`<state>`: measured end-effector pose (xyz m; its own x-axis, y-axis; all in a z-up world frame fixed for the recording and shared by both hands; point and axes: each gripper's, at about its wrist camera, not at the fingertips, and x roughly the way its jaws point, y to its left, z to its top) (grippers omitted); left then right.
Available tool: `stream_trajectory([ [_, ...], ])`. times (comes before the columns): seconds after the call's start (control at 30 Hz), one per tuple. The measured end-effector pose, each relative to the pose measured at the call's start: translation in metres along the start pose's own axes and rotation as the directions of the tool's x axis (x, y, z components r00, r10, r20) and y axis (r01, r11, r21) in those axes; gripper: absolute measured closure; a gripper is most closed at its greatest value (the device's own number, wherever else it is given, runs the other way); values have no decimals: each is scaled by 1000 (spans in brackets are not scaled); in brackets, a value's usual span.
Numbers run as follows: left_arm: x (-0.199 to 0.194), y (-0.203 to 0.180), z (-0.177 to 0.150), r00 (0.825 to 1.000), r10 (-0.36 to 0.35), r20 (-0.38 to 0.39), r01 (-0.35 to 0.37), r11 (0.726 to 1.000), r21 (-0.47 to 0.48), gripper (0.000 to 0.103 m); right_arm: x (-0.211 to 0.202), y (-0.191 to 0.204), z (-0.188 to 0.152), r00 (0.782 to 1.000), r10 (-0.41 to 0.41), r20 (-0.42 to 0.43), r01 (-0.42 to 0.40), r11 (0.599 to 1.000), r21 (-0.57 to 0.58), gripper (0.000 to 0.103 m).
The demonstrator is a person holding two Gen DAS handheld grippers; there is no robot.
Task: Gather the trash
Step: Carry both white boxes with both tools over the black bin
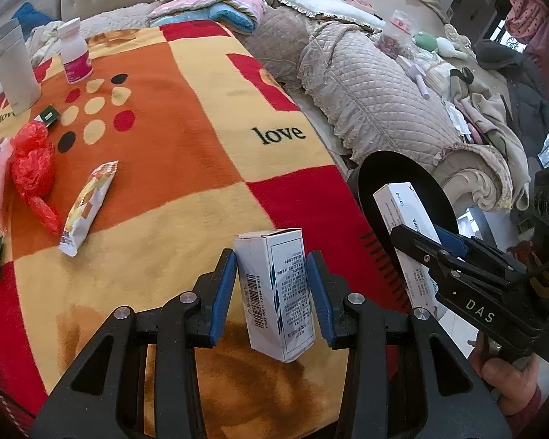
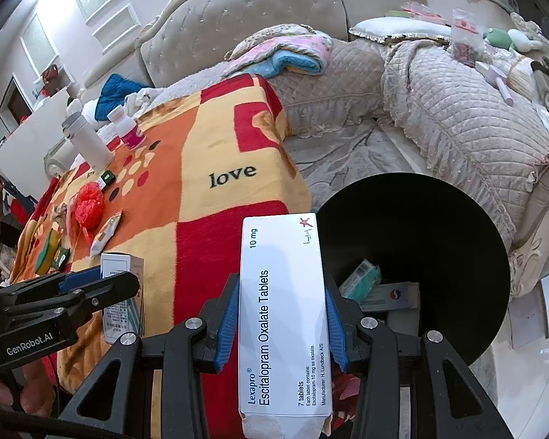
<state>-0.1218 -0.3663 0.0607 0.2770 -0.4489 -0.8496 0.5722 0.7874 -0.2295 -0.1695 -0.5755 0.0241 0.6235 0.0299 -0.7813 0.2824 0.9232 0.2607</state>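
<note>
My left gripper (image 1: 272,292) is shut on a small white medicine box (image 1: 274,289) with a barcode, held above the blanket's near edge; it also shows in the right wrist view (image 2: 122,303). My right gripper (image 2: 282,322) is shut on a long white Lexapro tablet box (image 2: 282,311), held beside the rim of the black trash bin (image 2: 439,219). The bin (image 1: 402,183) holds several boxes (image 2: 362,278). On the blanket lie a snack wrapper (image 1: 88,208), a red plastic bag (image 1: 33,172) and small green packets (image 1: 49,115).
A patterned "love" blanket (image 1: 186,146) covers the table. A white tumbler (image 1: 14,69) and a pill bottle (image 1: 75,53) stand at its far left. A quilted sofa (image 1: 377,91) with clutter runs behind and right of the bin.
</note>
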Motion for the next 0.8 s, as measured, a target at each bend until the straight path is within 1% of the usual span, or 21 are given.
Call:
stream_trajectory([
  [0.27,5,-15,4,1000,-15,-3,15,1000,24,65,-4,-13,1,1000,-10,3,10,1000,18,62],
  [0.8,18,-54,19,997,-77,-21,78,995,65,65,-10,-49,1,999,-47,7,46,996,72,62],
])
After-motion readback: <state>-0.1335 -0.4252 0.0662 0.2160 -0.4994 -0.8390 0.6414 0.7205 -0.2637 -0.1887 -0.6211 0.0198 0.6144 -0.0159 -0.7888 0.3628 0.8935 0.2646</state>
